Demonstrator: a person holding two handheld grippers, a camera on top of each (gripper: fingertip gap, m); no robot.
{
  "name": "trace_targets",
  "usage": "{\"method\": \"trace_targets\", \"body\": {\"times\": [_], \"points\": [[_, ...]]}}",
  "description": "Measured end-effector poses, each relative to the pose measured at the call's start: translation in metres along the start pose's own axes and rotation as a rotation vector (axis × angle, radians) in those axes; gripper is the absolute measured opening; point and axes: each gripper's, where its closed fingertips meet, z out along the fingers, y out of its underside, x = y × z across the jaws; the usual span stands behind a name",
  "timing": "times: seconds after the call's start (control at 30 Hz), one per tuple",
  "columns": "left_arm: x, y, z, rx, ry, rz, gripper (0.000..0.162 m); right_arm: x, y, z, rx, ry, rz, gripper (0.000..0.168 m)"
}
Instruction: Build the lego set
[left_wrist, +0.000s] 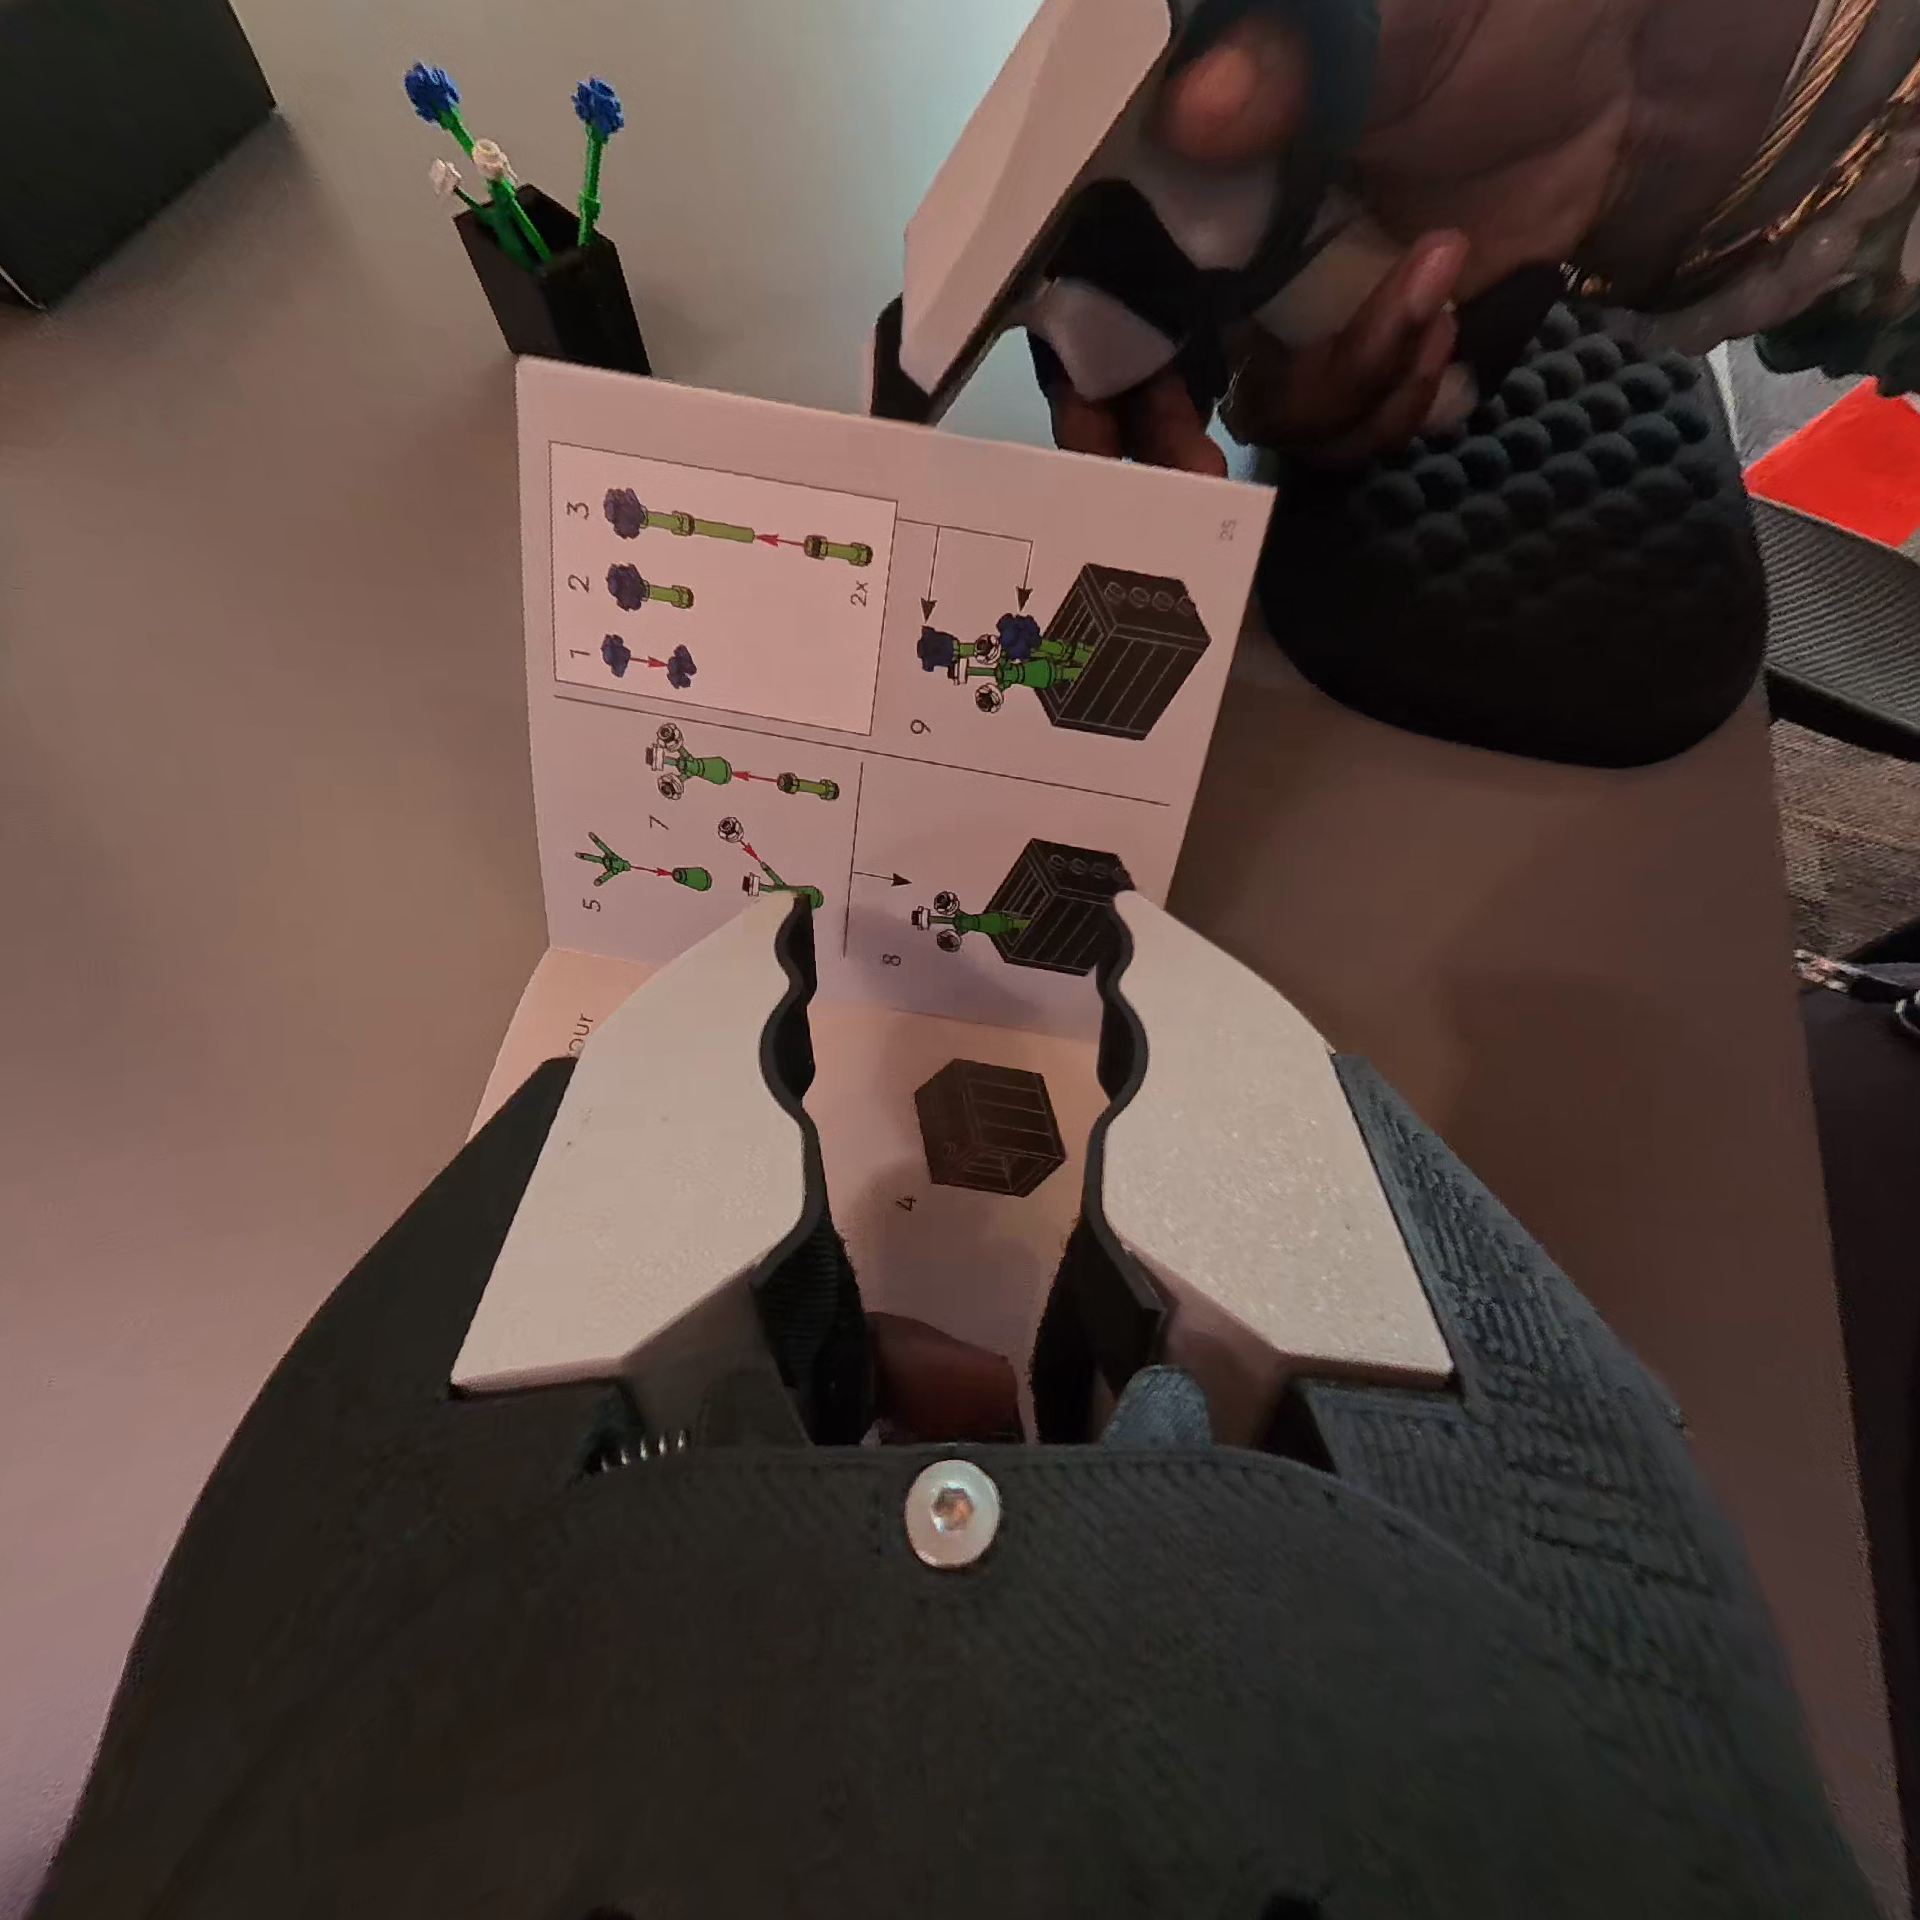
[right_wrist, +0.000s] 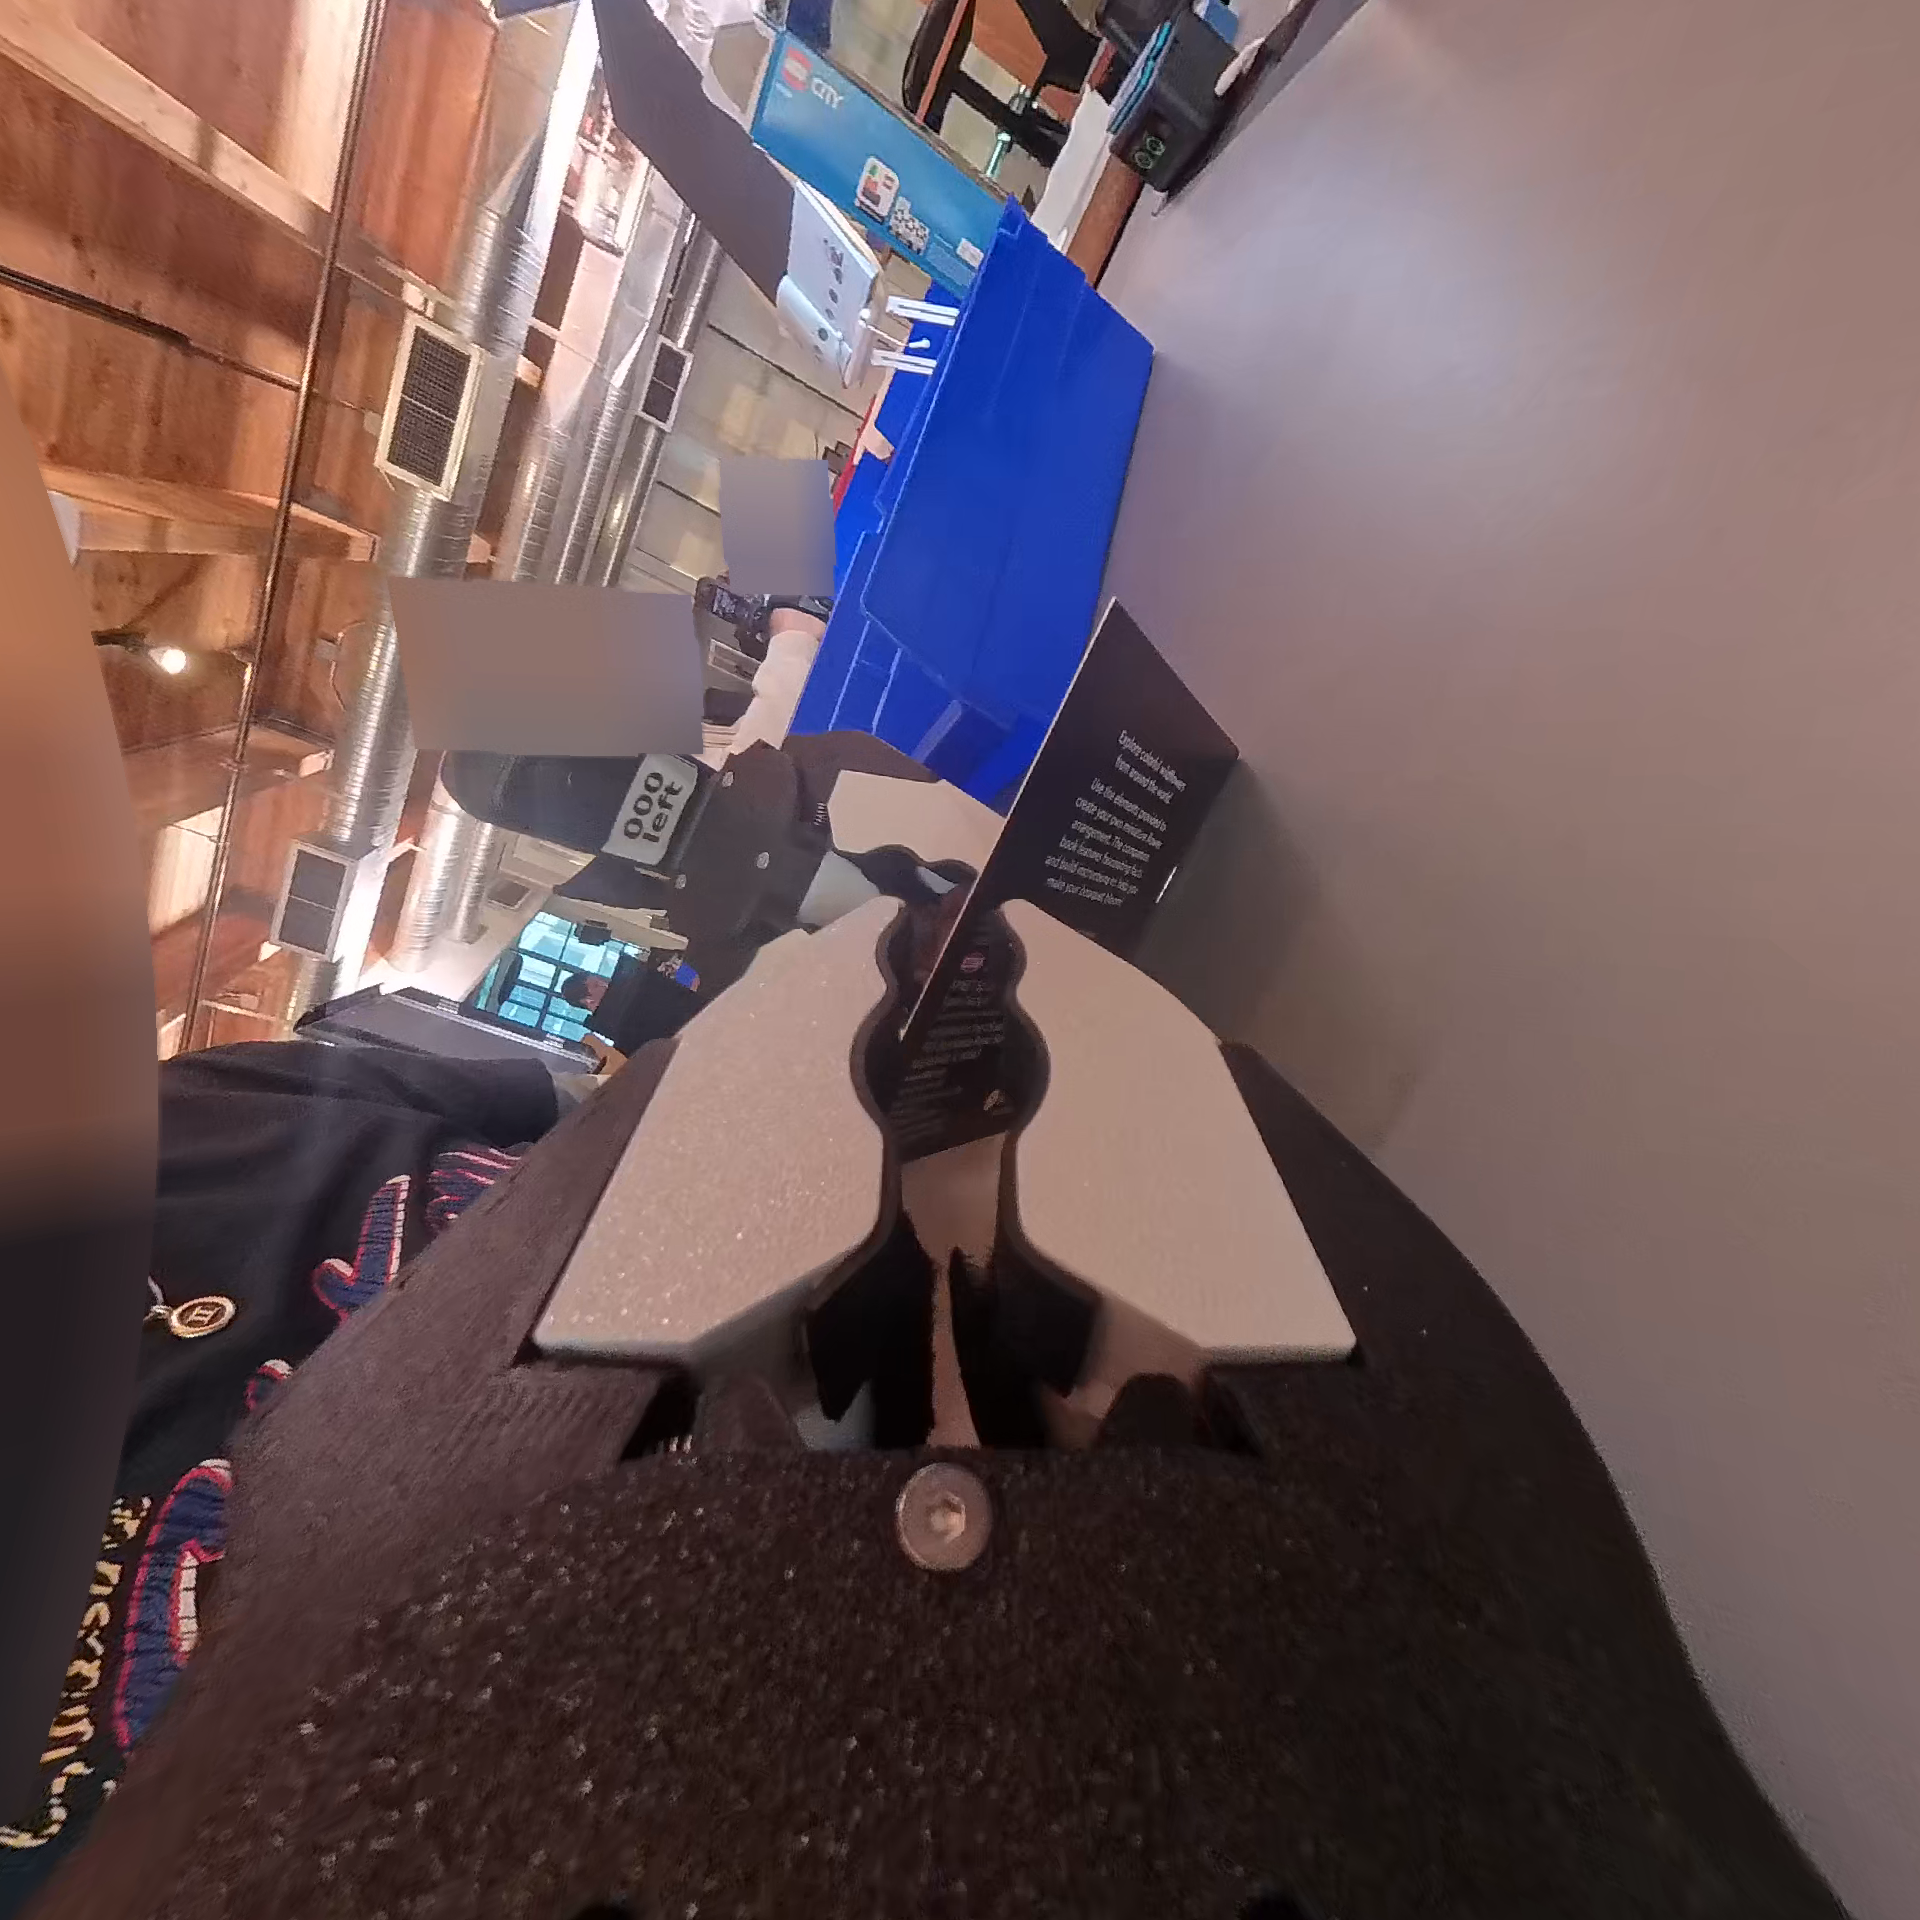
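The instruction booklet (left_wrist: 883, 665) lies open on the grey table (left_wrist: 260, 831), with one page standing upright. My right gripper (left_wrist: 914, 384) is shut on that page's top edge. In the right wrist view the booklet's black cover (right_wrist: 1122, 790) runs between my right gripper's (right_wrist: 954, 914) fingers. My left gripper (left_wrist: 961, 904) is open and empty, low over the flat page in front of the upright one. A black Lego vase (left_wrist: 566, 291) with blue flowers (left_wrist: 597, 104) and white flowers (left_wrist: 488, 161) on green stems stands behind the booklet, at the far left.
A black box (left_wrist: 94, 135) sits at the far left corner. A black bumpy cushion (left_wrist: 1507, 582) is at the table's right edge. In the right wrist view, a blue bin (right_wrist: 997, 499) stands on the table, with a Lego box (right_wrist: 862, 177) beyond it. About 8 centimetres separates my left fingertips from my right.
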Motion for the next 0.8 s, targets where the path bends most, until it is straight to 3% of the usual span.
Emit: {"method": "trace_targets", "body": {"times": [0.17, 0.8], "points": [[-0.002, 0.016, 0.008, -0.082, -0.007, 0.044, 0.051, 0.001, 0.003, 0.003, -0.021, 0.007, -0.011, 0.006], [-0.001, 0.021, 0.011, -0.098, 0.079, -0.029, 0.047, -0.019, 0.001, 0.021, 0.045, -0.223, 0.185, 0.006]]}}
